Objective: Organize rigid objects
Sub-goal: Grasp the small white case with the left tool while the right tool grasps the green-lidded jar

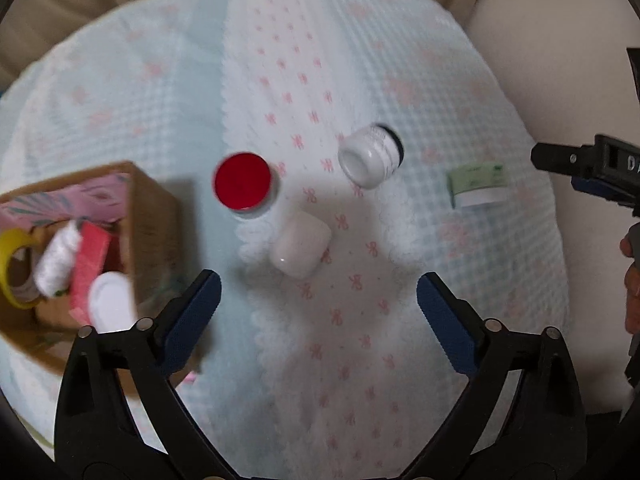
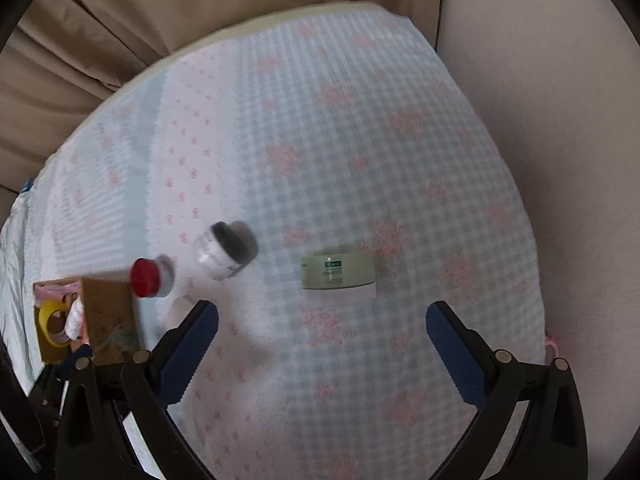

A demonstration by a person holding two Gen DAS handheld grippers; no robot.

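In the left wrist view my left gripper [image 1: 318, 282] hangs open above the cloth, with nothing between its fingers. Just beyond its tips lies a small white rounded case [image 1: 300, 250]. Farther out stand a red-lidded jar [image 1: 242, 182], a white bottle with a black cap [image 1: 370, 156] on its side, and a pale green jar [image 1: 476, 184]. In the right wrist view my right gripper [image 2: 322, 308] is open and empty, just short of the green jar [image 2: 338, 272]. To its left are the bottle [image 2: 224, 250] and the red-lidded jar [image 2: 150, 278]; the left finger half hides the white case [image 2: 180, 312].
An open cardboard box [image 1: 152, 216] at the left holds a yellow tape roll [image 1: 12, 268], a pink box and white items; it also shows in the right wrist view [image 2: 108, 320]. The patterned cloth [image 1: 320, 80] covers a round-edged table. Beige curtains hang behind. A hand [image 1: 632, 280] is at the right edge.
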